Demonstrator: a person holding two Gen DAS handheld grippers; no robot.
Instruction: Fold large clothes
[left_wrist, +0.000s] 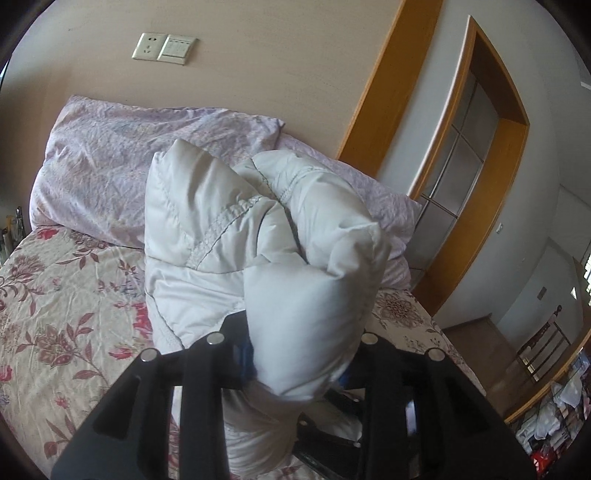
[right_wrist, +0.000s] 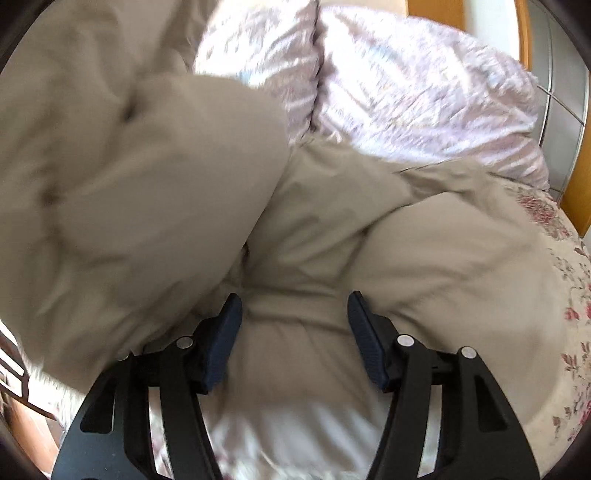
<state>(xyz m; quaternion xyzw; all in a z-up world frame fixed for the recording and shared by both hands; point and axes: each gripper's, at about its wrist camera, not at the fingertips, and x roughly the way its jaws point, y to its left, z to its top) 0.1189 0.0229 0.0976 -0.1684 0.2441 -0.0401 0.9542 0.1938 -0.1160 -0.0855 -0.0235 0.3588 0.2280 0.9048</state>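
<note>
- Crumpled lilac pillows (left_wrist: 122, 162) lie at 11 o'clock on the floral bedsheet (left_wrist: 55, 306), behind the jacket.
- Puffy off-white quilted jacket (left_wrist: 229, 229) bunches up, its lifted fold running toward 12.
- Left gripper (left_wrist: 301, 363) pinches that fold; right gripper (right_wrist: 293, 343), half-spread, straddles a padded ridge, pads touching.

One padded jacket (left_wrist: 229, 236), two pillows (left_wrist: 122, 166), two tongs (right_wrist: 293, 343).

The puffer jacket (left_wrist: 207, 221) is pale off-white, the pillows (left_wrist: 122, 162) lilac with a faint print, the bedsheet (left_wrist: 62, 306) cream with red-and-maroon flowers, the door frame (left_wrist: 513, 155) orange-brown.
</note>
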